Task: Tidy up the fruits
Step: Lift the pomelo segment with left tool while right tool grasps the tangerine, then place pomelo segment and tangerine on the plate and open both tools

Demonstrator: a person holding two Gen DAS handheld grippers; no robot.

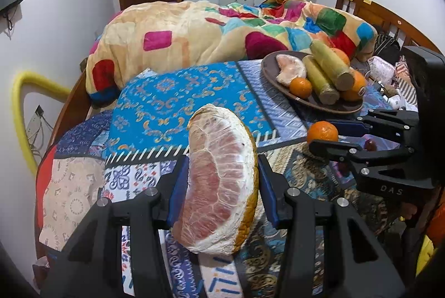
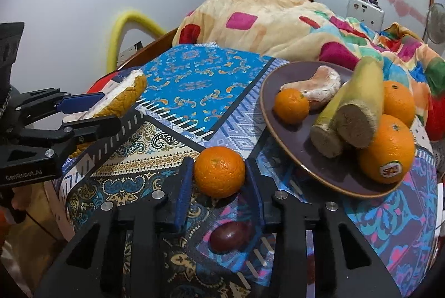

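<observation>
Bright, even indoor light; sharp centre, fisheye-bent, dark-vignetted edges.

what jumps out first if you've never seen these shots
The big pink pomelo wedge clamped upright in the left gripper fills the left wrist view. Next, the orange between the right gripper fingers, with the heaped fruit plate just beyond on the patterned cloth.

Bare patterned bedspread (image 1: pixel 178 100) lies open left of the plate (image 2: pixel 281 131), whose right half fruit crowds.
</observation>
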